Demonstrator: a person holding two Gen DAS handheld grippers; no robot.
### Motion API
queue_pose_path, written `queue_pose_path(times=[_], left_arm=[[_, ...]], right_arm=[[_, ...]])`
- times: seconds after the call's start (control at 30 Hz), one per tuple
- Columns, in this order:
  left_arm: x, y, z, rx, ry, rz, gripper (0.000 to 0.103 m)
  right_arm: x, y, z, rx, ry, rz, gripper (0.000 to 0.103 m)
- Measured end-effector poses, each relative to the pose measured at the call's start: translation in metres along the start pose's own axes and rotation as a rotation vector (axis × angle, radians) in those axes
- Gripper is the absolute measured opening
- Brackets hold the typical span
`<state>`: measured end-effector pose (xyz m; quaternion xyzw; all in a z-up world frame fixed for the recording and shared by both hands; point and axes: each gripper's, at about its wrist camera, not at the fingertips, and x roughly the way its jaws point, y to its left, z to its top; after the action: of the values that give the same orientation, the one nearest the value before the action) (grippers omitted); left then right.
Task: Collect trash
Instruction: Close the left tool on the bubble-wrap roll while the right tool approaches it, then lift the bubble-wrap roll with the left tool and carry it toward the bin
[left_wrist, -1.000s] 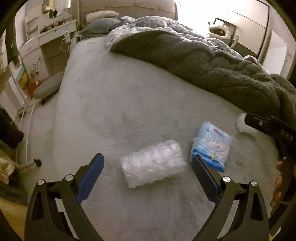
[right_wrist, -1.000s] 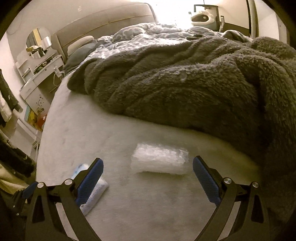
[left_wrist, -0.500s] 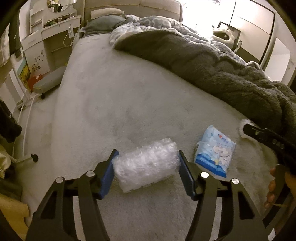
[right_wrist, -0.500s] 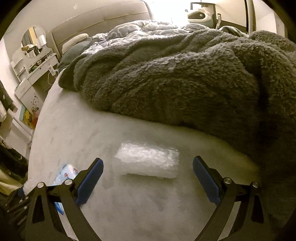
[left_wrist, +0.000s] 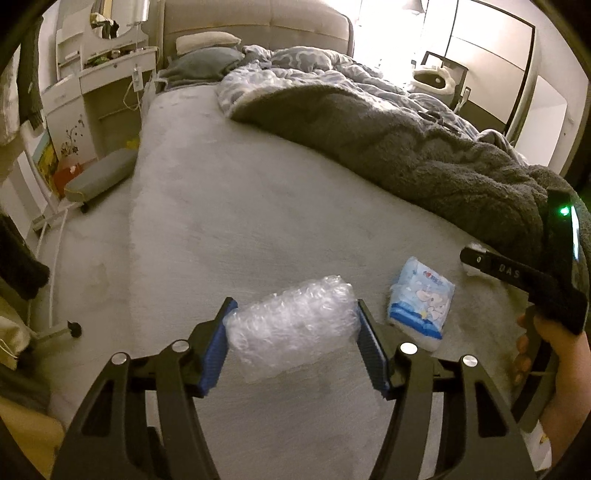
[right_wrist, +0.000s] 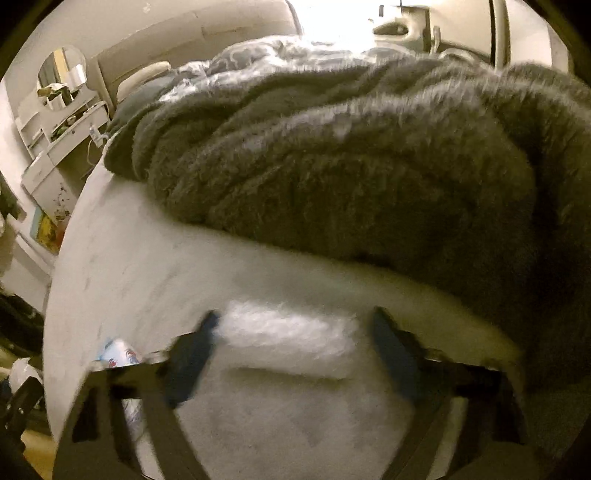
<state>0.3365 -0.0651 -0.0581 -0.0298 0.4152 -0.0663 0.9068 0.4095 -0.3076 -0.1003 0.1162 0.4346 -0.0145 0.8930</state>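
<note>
A roll of clear bubble wrap (left_wrist: 291, 325) sits between the blue pads of my left gripper (left_wrist: 294, 310), which is shut on its two ends and holds it just above the grey bed sheet (left_wrist: 240, 203). A blue and white tissue pack (left_wrist: 421, 306) lies to its right. Beyond it a black finger (left_wrist: 491, 267) of my right gripper shows, held by a hand (left_wrist: 561, 354). In the blurred right wrist view, my right gripper (right_wrist: 295, 321) is closing around a second bubble wrap piece (right_wrist: 288, 339) on the sheet. A small gap still shows at the right pad.
A thick dark grey blanket (right_wrist: 369, 166) is heaped just behind the second wrap. The tissue pack (right_wrist: 118, 352) lies near the bed's left edge. A white dressing table (left_wrist: 107, 85) and a grey stool (left_wrist: 99, 175) stand on the floor to the left.
My left gripper's jaws came together on the first bubble wrap and raised it a little. My right gripper's jaws narrowed around the second wrap, and that view went blurry.
</note>
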Motion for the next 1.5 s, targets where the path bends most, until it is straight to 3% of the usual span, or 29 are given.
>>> queue_pose_path(times=[0.13,0.33,0.8,1.17,1.5], left_arm=[[-0.015,0.014,0.002,-0.014,-0.015,-0.002,0.066],[-0.041,0.032,0.001,-0.007,-0.043,0.013,0.066],[-0.087,0.058,-0.012,0.029,-0.112,0.066,0.066],[-0.071,0.083,-0.049,0.018,-0.036,0.117,0.066],[-0.070,0.130,-0.100,-0.092,0.034,0.151,0.066]], right_arm=[[-0.001,0.005,-0.001,-0.016,-0.003,-0.023,0.067],[-0.019,0.030,0.000,-0.098,-0.052,-0.010,0.066],[-0.066,0.114,-0.009,-0.277,-0.115,0.178,0.066],[-0.090,0.180,-0.045,-0.382,-0.098,0.298,0.066],[-0.108,0.222,-0.090,-0.451,-0.063,0.381,0.066]])
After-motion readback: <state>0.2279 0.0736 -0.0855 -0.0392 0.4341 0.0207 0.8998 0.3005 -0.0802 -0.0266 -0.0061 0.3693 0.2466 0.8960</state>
